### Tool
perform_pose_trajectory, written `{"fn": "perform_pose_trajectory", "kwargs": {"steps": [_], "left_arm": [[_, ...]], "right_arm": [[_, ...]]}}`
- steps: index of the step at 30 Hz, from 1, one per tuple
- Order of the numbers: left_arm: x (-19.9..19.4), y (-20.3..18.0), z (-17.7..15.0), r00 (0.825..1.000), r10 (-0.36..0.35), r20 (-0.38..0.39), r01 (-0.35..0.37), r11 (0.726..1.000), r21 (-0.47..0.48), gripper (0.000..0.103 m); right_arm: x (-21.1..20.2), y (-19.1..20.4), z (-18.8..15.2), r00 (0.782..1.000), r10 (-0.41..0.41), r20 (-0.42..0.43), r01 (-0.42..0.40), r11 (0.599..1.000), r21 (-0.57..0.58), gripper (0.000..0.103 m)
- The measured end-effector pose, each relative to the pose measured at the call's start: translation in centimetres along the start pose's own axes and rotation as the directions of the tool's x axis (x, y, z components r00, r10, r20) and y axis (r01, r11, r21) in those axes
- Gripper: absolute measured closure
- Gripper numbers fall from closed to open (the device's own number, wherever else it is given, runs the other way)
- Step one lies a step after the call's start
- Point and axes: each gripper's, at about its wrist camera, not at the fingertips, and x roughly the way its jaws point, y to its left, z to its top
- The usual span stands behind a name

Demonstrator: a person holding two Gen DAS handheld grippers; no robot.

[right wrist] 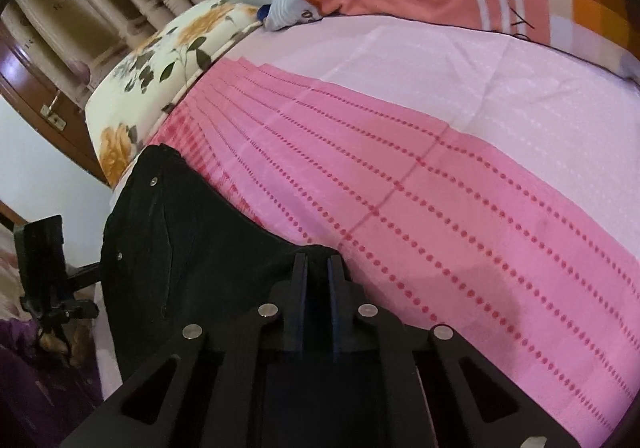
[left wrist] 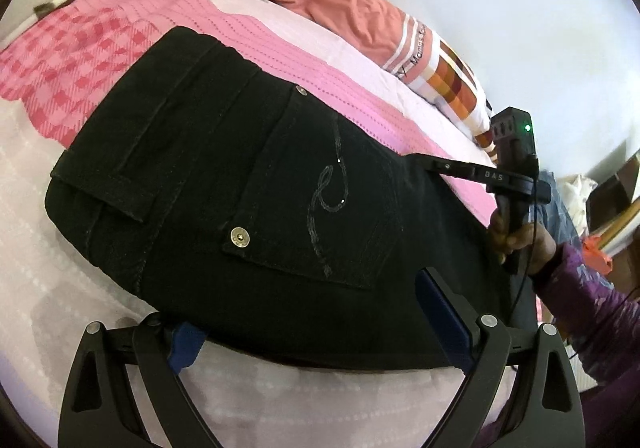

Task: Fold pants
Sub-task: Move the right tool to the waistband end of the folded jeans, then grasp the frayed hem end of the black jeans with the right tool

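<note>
Left wrist view: black pants (left wrist: 248, 183) lie folded on pink bedspread (left wrist: 248, 35), back pocket up. Left gripper (left wrist: 316, 312) spread wide, straddling near edge, not pinching.

Right wrist view: right gripper (right wrist: 318, 268) clenched on pants' far edge (right wrist: 192, 244); cloth between pads.

Step, judged: gripping for next fold. Next: left must close before lift.

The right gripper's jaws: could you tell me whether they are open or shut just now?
Shut on the black pants: the right gripper has its fingers nearly together with the fabric's edge pinched between them.
</note>
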Motion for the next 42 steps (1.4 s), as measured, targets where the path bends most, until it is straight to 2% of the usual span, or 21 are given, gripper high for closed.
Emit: {"fn": "perform_pose_trajectory", "kwargs": {"steps": [2,5,6,7,9,11,13,15,17,20,21,24,25,27,29,32,34,36,39,40,42], "left_arm": [[0.1,-0.2,0.1,1.000,0.012,-0.007,-0.012,1.000,0.025,0.009],[0.2,-0.3,0.2,1.000,0.021,-0.008,-0.021,0.999,0.037,0.009],[0.1,-0.3,0.3,1.000,0.020,-0.011,-0.019,0.999,0.031,0.009],[-0.1,-0.3,0.3,1.000,0.020,-0.010,-0.020,0.999,0.027,0.009],[-0.7,-0.1,0.5,1.000,0.025,-0.002,-0.025,1.000,0.019,0.009],[-1.5,0.1,0.7,1.000,0.017,0.016,-0.018,1.000,0.011,0.009],[-2.0,0.3,0.7,1.000,0.012,0.024,-0.012,1.000,0.006,0.009],[-2.3,0.4,0.7,1.000,0.008,0.028,-0.008,1.000,0.003,0.009],[-2.4,0.2,0.8,1.000,0.008,0.030,-0.009,1.000,0.007,0.009],[-2.5,-0.5,1.0,0.999,0.017,0.038,-0.017,1.000,0.020,0.009],[-2.5,-0.7,1.1,0.999,0.016,0.041,-0.017,1.000,0.020,0.009],[-2.5,-1.5,1.5,0.999,0.012,0.049,-0.013,1.000,0.022,0.009],[-2.5,-1.9,1.7,0.998,0.020,0.053,-0.021,0.999,0.028,0.009],[-2.6,-2.5,2.0,0.998,0.023,0.061,-0.026,0.999,0.035,0.009],[-2.8,-3.1,2.3,0.997,0.027,0.071,-0.029,0.999,0.037,0.009],[-3.2,-3.8,2.6,0.997,0.024,0.075,-0.026,0.999,0.027,0.009],[-3.4,-4.0,2.6,0.997,0.026,0.075,-0.029,0.999,0.031,0.009],[-3.6,-4.2,2.4,0.997,0.029,0.076,-0.032,0.999,0.039,0.009],[-3.6,-4.3,2.1,0.997,0.040,0.066,-0.043,0.998,0.043,0.009],[-3.6,-4.3,2.1,0.997,0.038,0.064,-0.041,0.998,0.037,0.009],[-3.7,-4.1,2.0,0.997,0.031,0.067,-0.033,0.999,0.027,0.009]], "right_arm": [[0.0,-0.1,-0.1,1.000,-0.004,0.011,0.004,1.000,0.003,0.098],[-0.2,-1.1,0.0,0.998,0.053,0.025,-0.054,0.996,0.066,0.093],[-0.8,-1.6,0.0,0.997,0.061,0.041,-0.065,0.993,0.101,0.080],[-1.7,-2.0,-0.1,0.996,0.042,0.073,-0.052,0.989,0.139,0.066],[-5.0,-3.1,-0.9,0.982,-0.006,0.186,-0.039,0.972,0.233,0.066],[-9.5,-4.4,-3.8,0.947,-0.052,0.318,-0.075,0.924,0.375,0.066],[-14.2,-5.2,-8.5,0.900,-0.136,0.413,-0.094,0.866,0.490,0.054],[-19.3,-5.6,-14.8,0.844,-0.280,0.457,-0.067,0.792,0.607,0.042],[-24.5,-6.3,-22.8,0.781,-0.416,0.465,-0.069,0.683,0.727,0.039],[-31.2,-6.6,-34.9,0.696,-0.613,0.374,-0.032,0.494,0.869,0.037],[-33.0,-6.5,-38.8,0.677,-0.656,0.333,-0.028,0.430,0.902,0.037],[-35.3,-5.9,-46.2,0.664,-0.679,0.312,-0.087,0.344,0.935,0.037],[-35.5,-5.6,-47.9,0.660,-0.677,0.326,-0.121,0.333,0.935,0.037],[-35.3,-4.9,-49.2,0.655,-0.656,0.375,-0.169,0.357,0.919,0.037],[-34.6,-4.8,-49.5,0.664,-0.663,0.345,-0.125,0.356,0.926,0.037],[-33.2,-5.3,-49.7,0.675,-0.632,0.381,-0.160,0.379,0.911,0.037],[-32.9,-5.4,-49.6,0.670,-0.624,0.402,-0.164,0.404,0.900,0.037],[-32.5,-5.5,-49.7,0.674,-0.588,0.447,-0.213,0.425,0.880,0.038],[-30.8,-5.3,-48.4,0.708,-0.524,0.473,-0.233,0.459,0.857,0.052],[-30.2,-5.3,-48.1,0.712,-0.493,0.500,-0.266,0.469,0.842,0.053],[-29.5,-5.2,-48.0,0.698,-0.488,0.524,-0.302,0.462,0.834,0.053]]}}
